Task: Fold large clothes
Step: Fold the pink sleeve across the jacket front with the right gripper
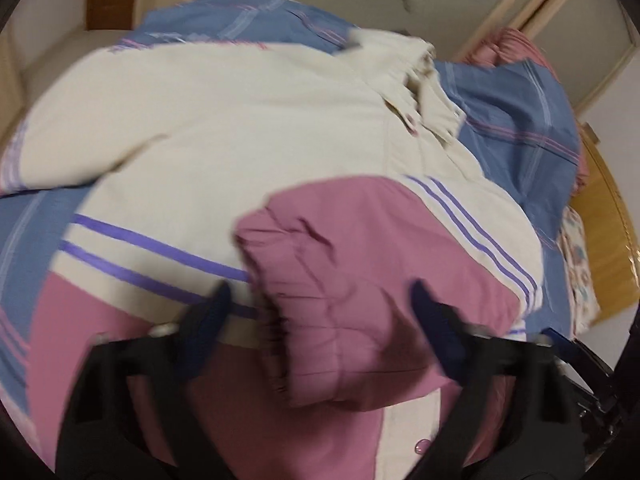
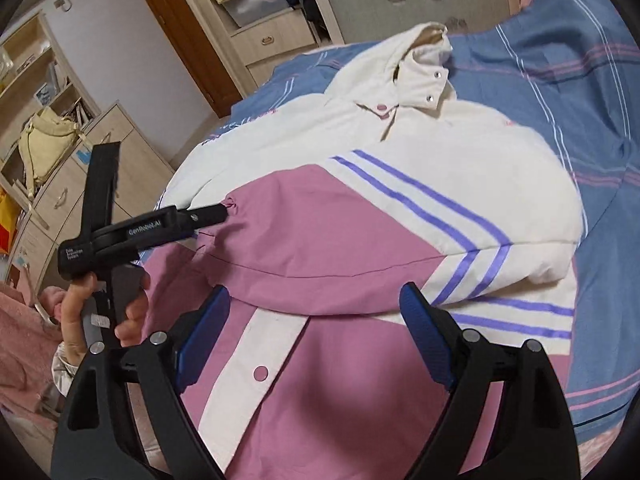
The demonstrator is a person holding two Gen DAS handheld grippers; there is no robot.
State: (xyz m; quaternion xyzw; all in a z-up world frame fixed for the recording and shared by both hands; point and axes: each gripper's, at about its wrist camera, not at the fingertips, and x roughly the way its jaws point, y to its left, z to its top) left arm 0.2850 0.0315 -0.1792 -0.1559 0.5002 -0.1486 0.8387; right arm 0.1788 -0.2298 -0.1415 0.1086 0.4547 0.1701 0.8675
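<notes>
A cream and pink padded jacket (image 2: 360, 216) with purple stripes lies front-up on a blue striped bedsheet (image 2: 580, 92). One sleeve is folded across its chest, pink cuff (image 1: 304, 280) toward me. In the right wrist view my left gripper (image 2: 226, 210) touches the pink sleeve at its fingertips, and some fabric looks pinched there. In the left wrist view, which is blurred, its fingers (image 1: 216, 312) stand wide apart on either side of the cuff. My right gripper (image 2: 316, 320) is open and empty above the jacket's lower front.
A wardrobe with drawers (image 2: 272, 40) stands beyond the bed. Shelves with a yellow bag (image 2: 44, 144) and a drawer unit are at the left. A pink blanket (image 2: 20, 340) lies at the bed's left edge. A wooden headboard (image 1: 608, 232) is at the right.
</notes>
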